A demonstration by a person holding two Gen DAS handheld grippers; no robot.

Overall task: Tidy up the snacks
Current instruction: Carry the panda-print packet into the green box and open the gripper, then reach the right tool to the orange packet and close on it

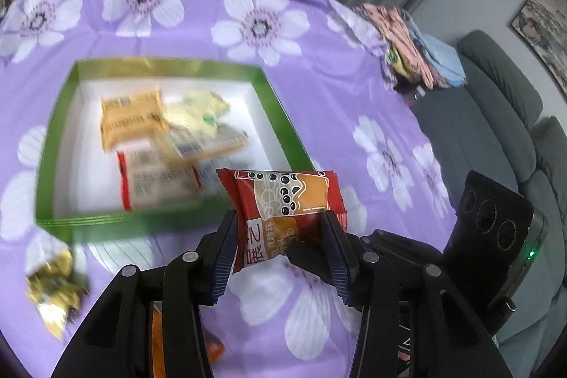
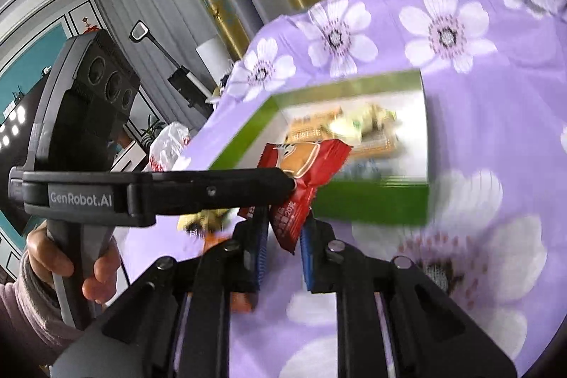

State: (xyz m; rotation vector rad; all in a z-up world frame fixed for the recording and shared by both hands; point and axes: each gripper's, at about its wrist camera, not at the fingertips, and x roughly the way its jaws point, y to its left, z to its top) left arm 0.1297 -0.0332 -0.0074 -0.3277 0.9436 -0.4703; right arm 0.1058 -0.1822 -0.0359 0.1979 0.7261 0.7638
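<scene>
My left gripper point(image 1: 280, 225) is shut on a red snack packet point(image 1: 283, 201) with a bubble-tea picture and holds it above the near right corner of the green box point(image 1: 56, 130). The box has a white inside and holds several packets: an orange one point(image 1: 127, 119), a pale yellow one point(image 1: 198, 116) and a red-edged one point(image 1: 156, 179). In the right wrist view the left gripper point(image 2: 283, 179) reaches in from the left with the red packet point(image 2: 304, 172). My right gripper point(image 2: 283, 229) sits just below that packet; I cannot tell whether its fingers touch it. The green box point(image 2: 372, 201) lies beyond.
A gold-wrapped snack point(image 1: 53, 286) lies on the purple flowered cloth point(image 1: 319, 94) near left of the box, and an orange packet point(image 1: 212, 349) lies under the left gripper. Folded clothes point(image 1: 414, 59) sit at the table's far right edge. A grey sofa point(image 1: 496, 130) stands beyond.
</scene>
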